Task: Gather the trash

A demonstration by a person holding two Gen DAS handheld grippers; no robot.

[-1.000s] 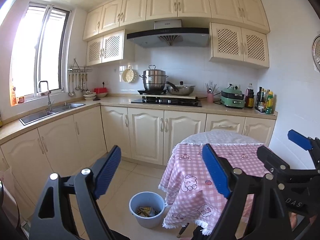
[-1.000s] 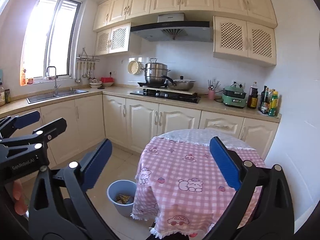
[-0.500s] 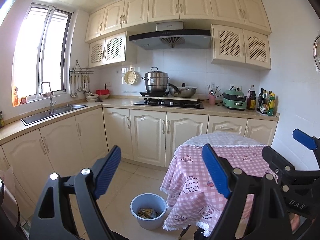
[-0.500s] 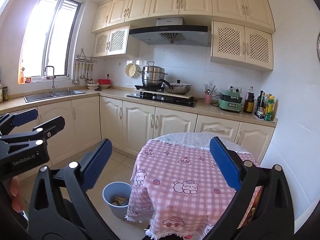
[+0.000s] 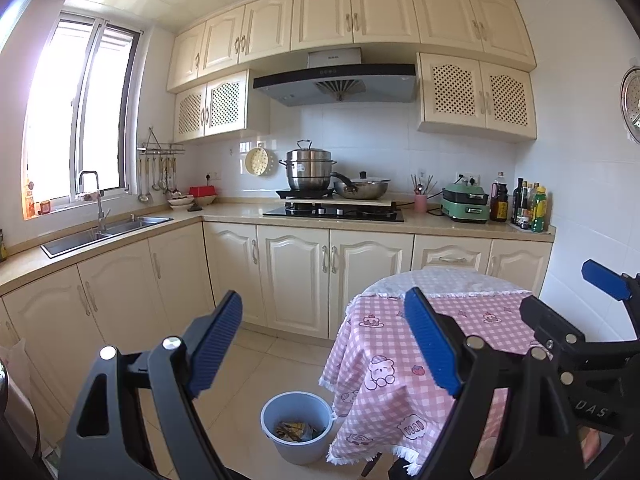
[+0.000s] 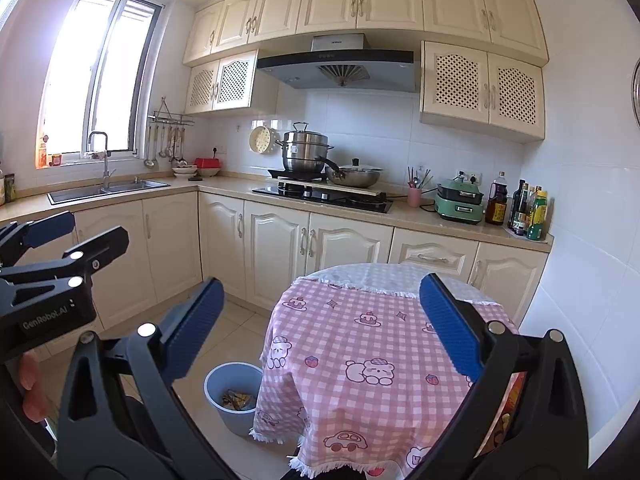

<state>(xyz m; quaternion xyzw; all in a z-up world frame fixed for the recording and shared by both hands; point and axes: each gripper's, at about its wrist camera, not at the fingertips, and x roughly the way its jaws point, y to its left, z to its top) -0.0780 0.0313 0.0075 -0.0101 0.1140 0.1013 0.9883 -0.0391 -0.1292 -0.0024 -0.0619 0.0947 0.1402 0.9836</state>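
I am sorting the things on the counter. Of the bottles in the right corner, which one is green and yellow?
It is the outermost bottle, at the right end of the row, nearest the wall. The other bottles beside it are dark.

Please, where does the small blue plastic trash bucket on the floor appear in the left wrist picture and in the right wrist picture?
Left wrist view: the small blue plastic trash bucket is low, just left of centre, beside the round table's pink checked tablecloth.
Right wrist view: the bucket is low and left of centre, partly behind the cloth's left edge.
Shared landmark: the steel stockpot on the stove.
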